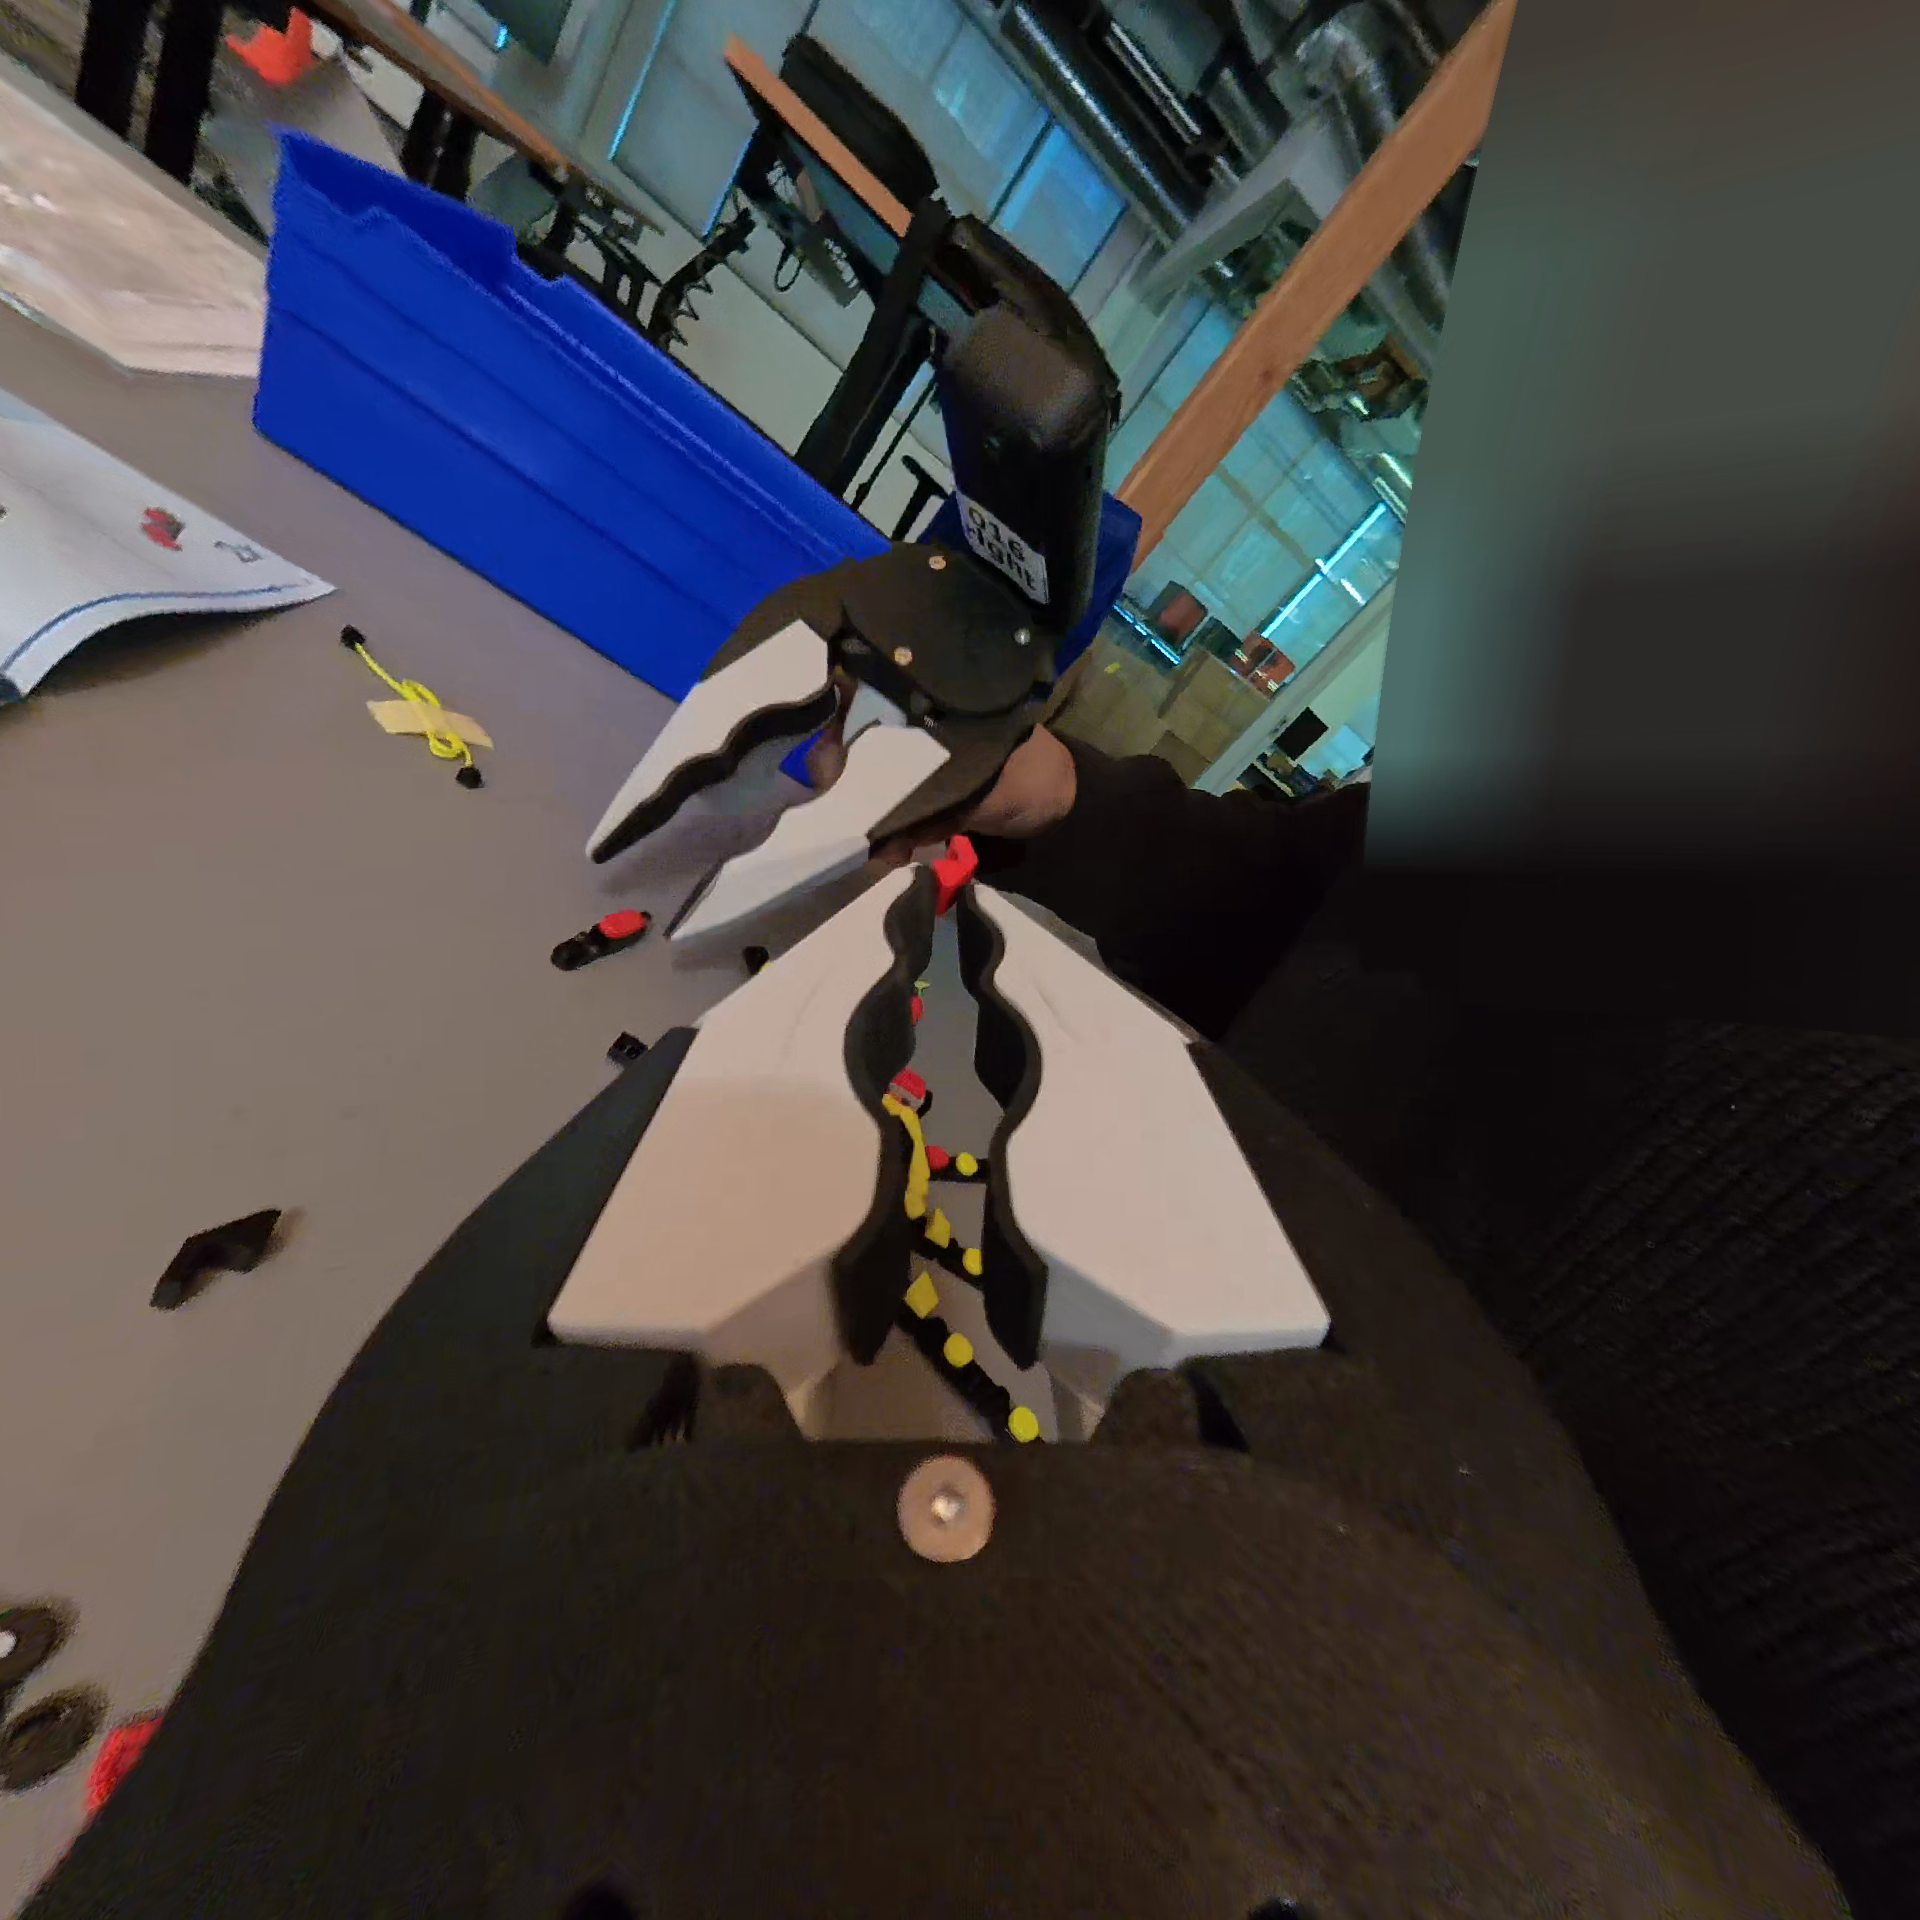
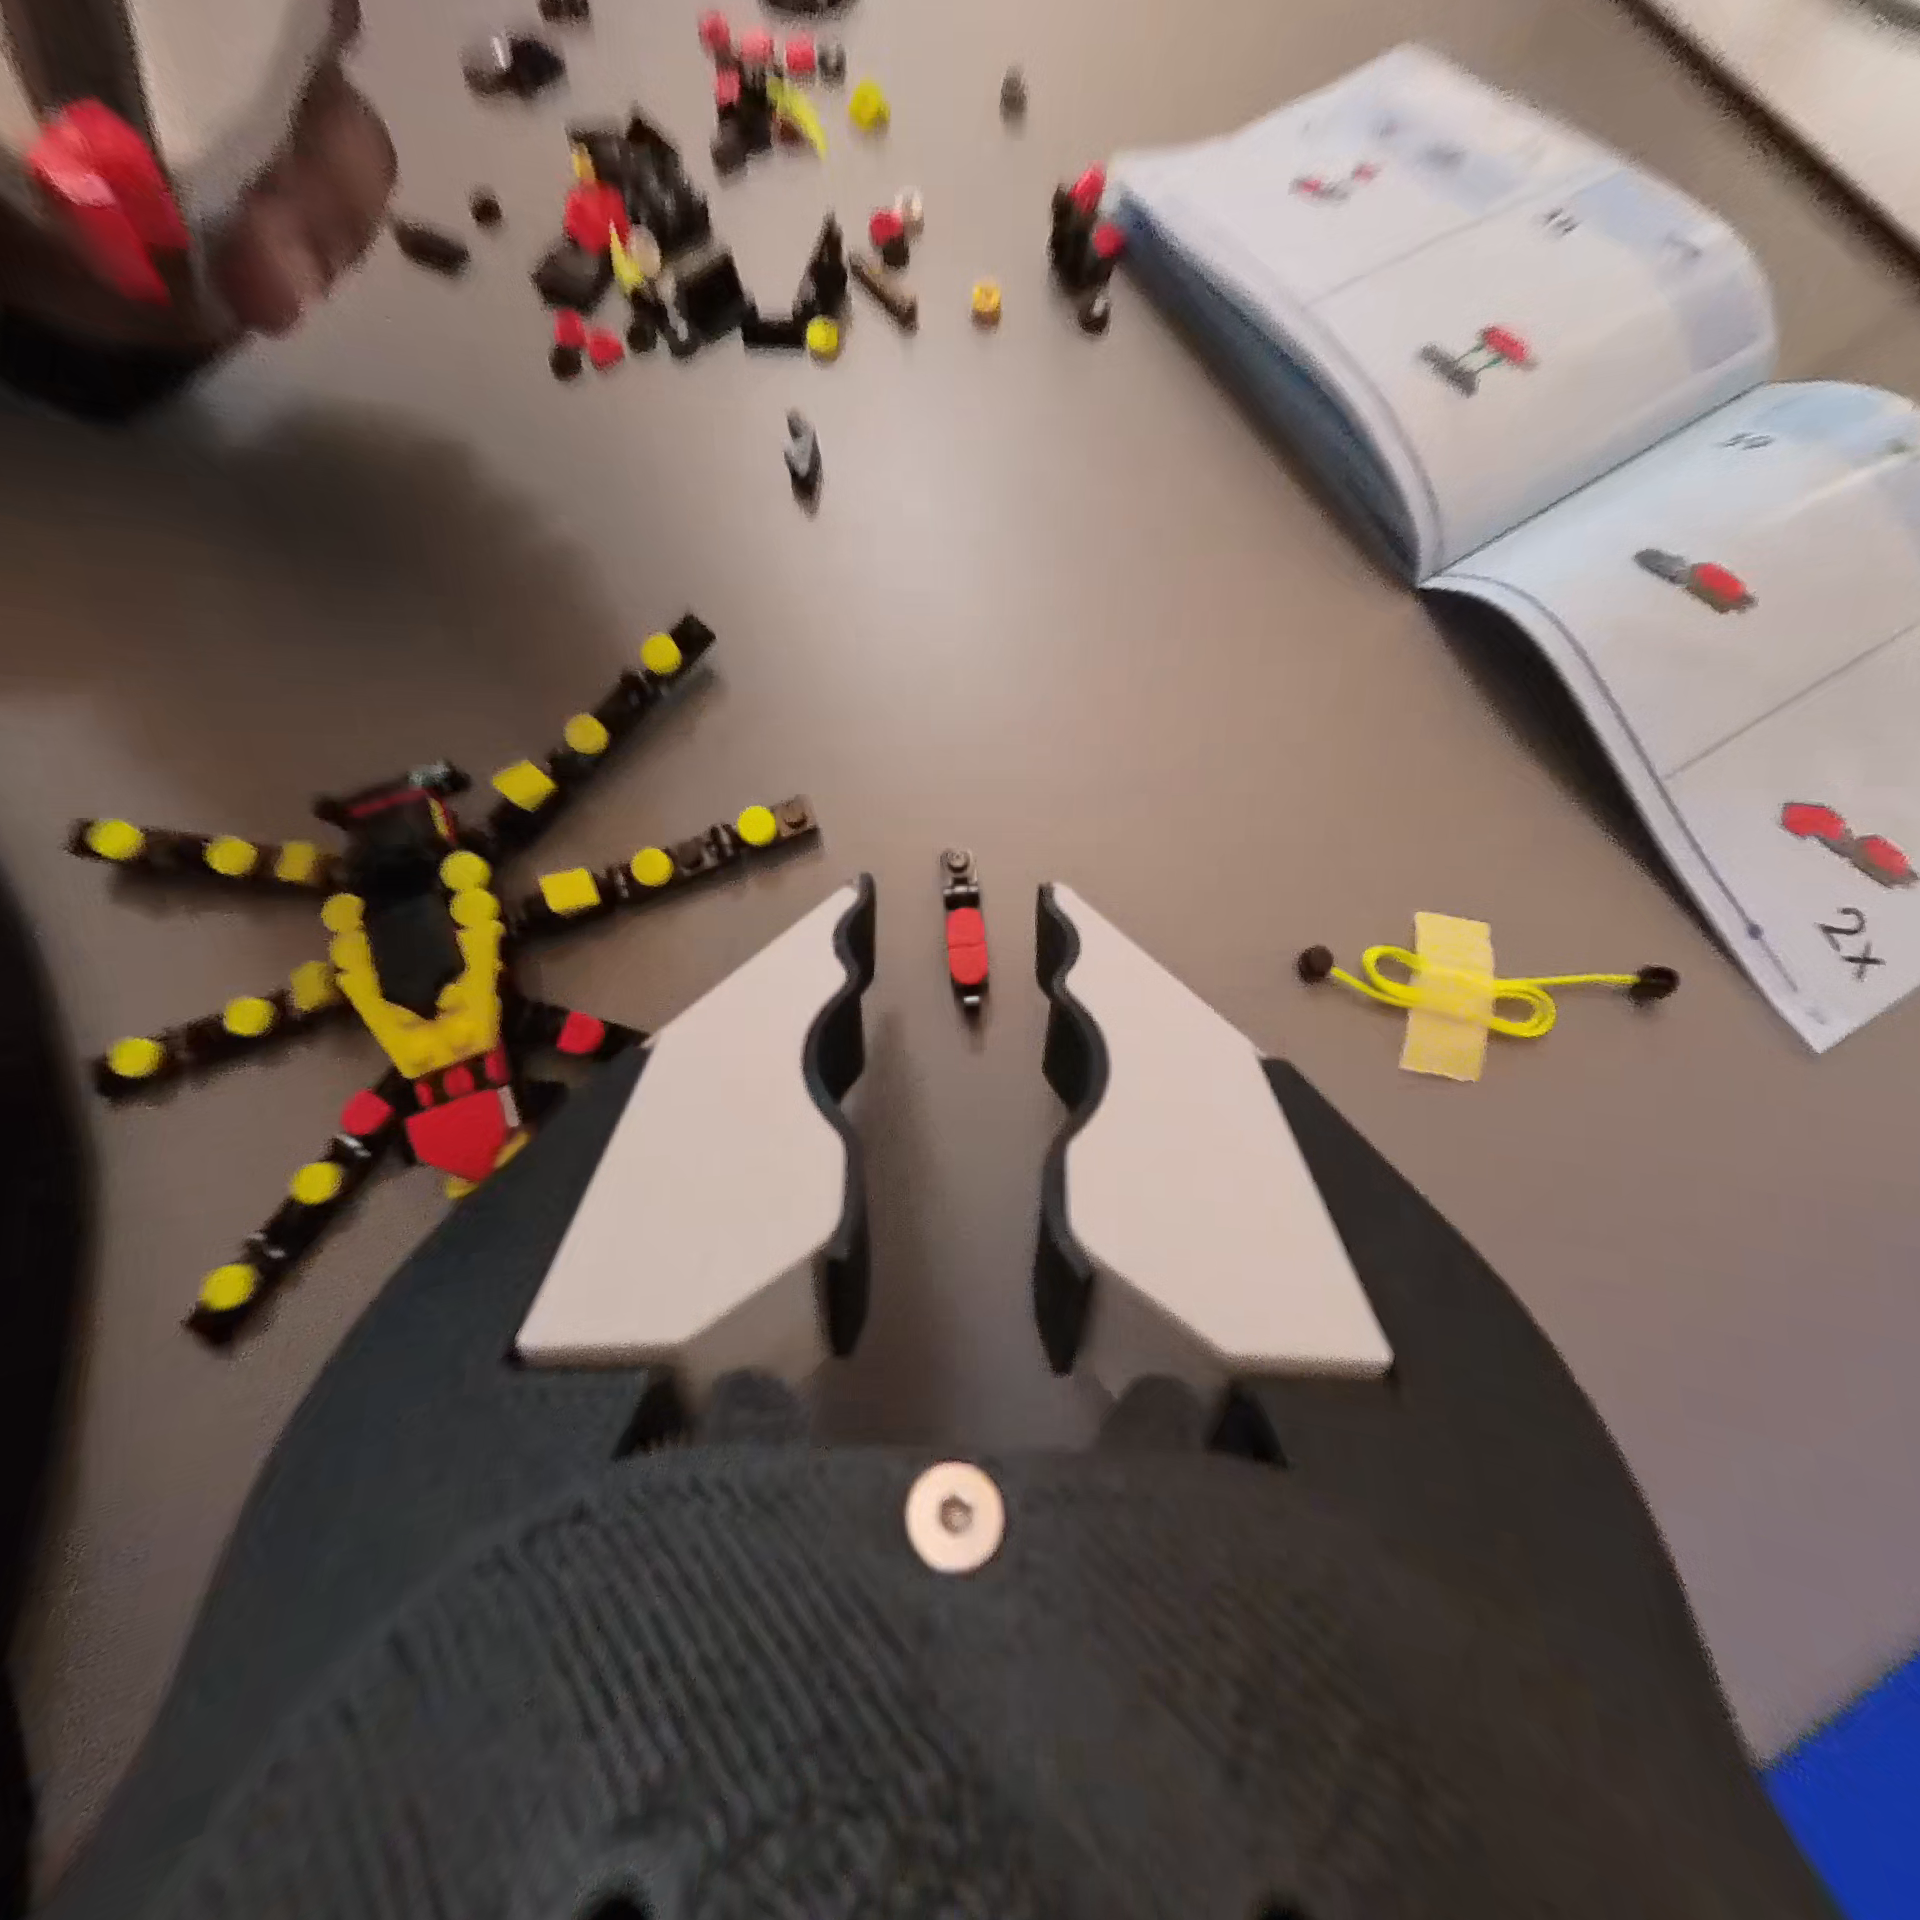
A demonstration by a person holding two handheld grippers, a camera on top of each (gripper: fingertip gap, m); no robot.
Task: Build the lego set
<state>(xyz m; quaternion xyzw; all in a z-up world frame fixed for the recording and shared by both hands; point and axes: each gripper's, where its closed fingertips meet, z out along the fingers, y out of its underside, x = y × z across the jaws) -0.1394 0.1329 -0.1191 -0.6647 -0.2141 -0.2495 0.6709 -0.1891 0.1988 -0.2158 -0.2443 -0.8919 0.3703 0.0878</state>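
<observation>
My left gripper [image 1: 940, 883] is shut on a small red lego piece [image 1: 954, 864] at its fingertips, held above the table. It also shows blurred at the top left of the right wrist view [image 2: 99, 197]. My right gripper [image 2: 956, 894] is open, low over the table, with a small black-and-red assembly [image 2: 964, 940] lying between its fingertips, untouched. In the left wrist view the right gripper [image 1: 639, 888] hangs open just above that assembly [image 1: 603, 938]. A black, yellow and red lego spider model [image 2: 416, 966] lies flat to the left of the right gripper.
An open instruction booklet [image 2: 1558, 416] lies at the right. A yellow string with tape [image 2: 1455, 987] lies right of the right gripper. Several loose black, red and yellow pieces [image 2: 675, 229] are scattered farther back. A blue bin [image 1: 499, 416] stands on the grey table [image 2: 1039, 623]. The tips of one gripper are about 12 cm away from the tips of the other.
</observation>
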